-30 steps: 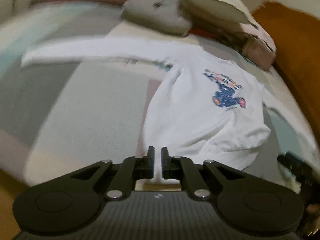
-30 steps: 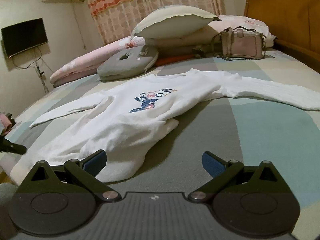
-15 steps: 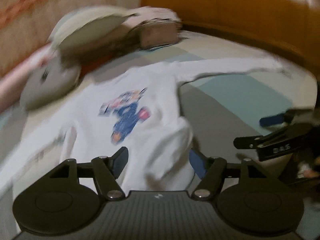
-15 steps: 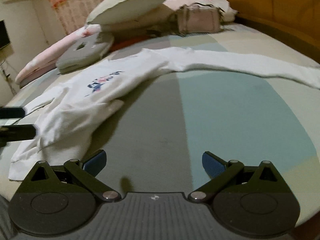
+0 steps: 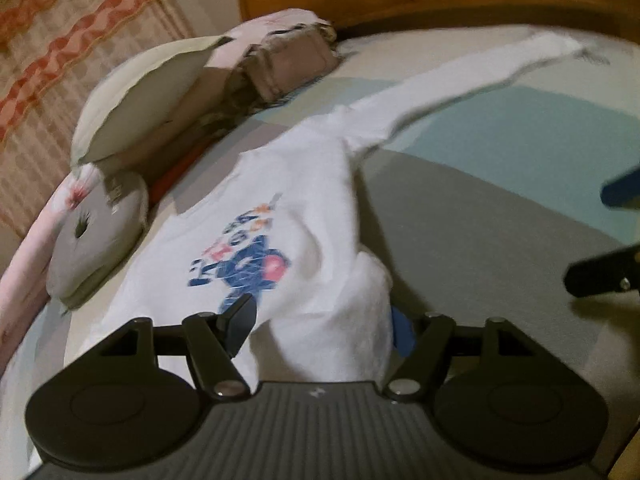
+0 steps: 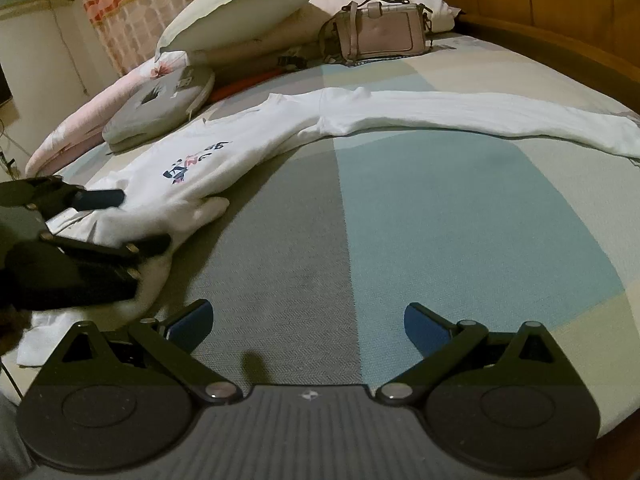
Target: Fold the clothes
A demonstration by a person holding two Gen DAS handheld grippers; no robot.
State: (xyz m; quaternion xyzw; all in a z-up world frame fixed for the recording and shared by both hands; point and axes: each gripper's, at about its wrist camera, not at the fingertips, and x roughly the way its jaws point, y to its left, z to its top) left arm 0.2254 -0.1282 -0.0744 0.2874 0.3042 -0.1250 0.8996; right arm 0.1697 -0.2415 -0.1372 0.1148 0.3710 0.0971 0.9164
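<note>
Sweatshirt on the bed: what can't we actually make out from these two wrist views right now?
- Sweatshirt hem: in the right wrist view the left gripper covers it; in the left wrist view that gripper's body cuts it off.
- Far sleeve: hidden in both views.
- Print: blurred in the left wrist view, too small and skewed in the right.
- Whether the left pads touch the cloth: motion blur.
- Outstretched sleeve's cuff: cut by the right wrist frame edge.

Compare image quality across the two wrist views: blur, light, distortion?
Left wrist: motion-smeared; the white sweatshirt print and the handbag are soft, and only the left gripper is crisp. Right wrist: sharp, the handbag hardware is legible. Both: dim warm light, dark fisheye corners, the bed bowed.
</note>
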